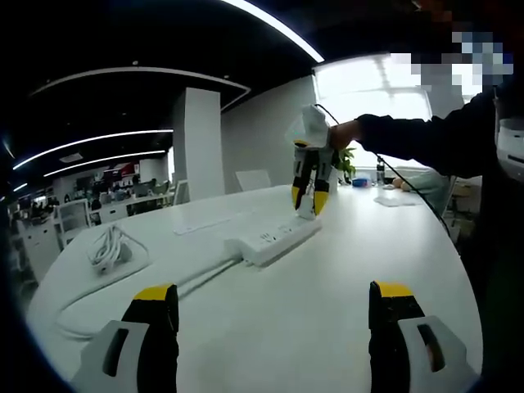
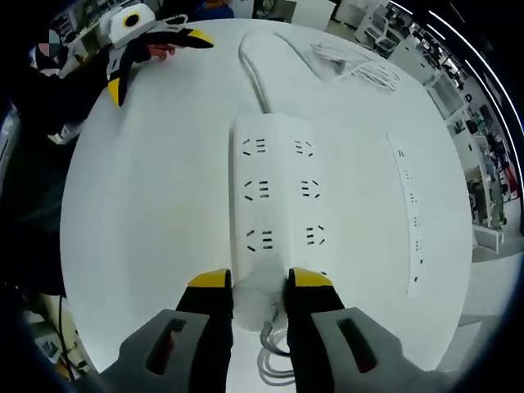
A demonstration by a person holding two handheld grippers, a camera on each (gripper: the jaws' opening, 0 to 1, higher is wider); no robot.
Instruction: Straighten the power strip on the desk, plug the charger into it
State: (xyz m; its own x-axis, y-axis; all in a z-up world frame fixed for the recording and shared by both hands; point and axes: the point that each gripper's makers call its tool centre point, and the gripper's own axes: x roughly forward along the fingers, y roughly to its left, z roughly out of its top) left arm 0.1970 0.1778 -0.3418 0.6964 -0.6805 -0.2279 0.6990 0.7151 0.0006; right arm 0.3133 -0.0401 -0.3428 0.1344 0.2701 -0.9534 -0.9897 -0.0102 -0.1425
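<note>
1. Stretching across both views, the white surface (image 1: 327, 311) carries everything; an office with desks and ceiling light strips lies behind it in the left gripper view.
2. The white power strip (image 2: 278, 205) lies flat near the middle of the surface, sockets up in 2 rows, with its cord (image 2: 254, 74) running off its far end in the right gripper view.
3. The right gripper (image 2: 259, 282) is down at the strip's near end, its yellow-tipped jaws clenched around a white charger (image 2: 260, 299) with a cable hanging below it; in the left gripper view this gripper (image 1: 310, 192) stands tip-down over the strip (image 1: 274, 239), held by a hand in a dark sleeve.
4. The left gripper (image 1: 274, 315) hovers over bare surface, well apart from the strip, its jaws released and wide with nothing between them.
5. A loose coil of white cable (image 1: 110, 250) rests near the surface's edge.
</note>
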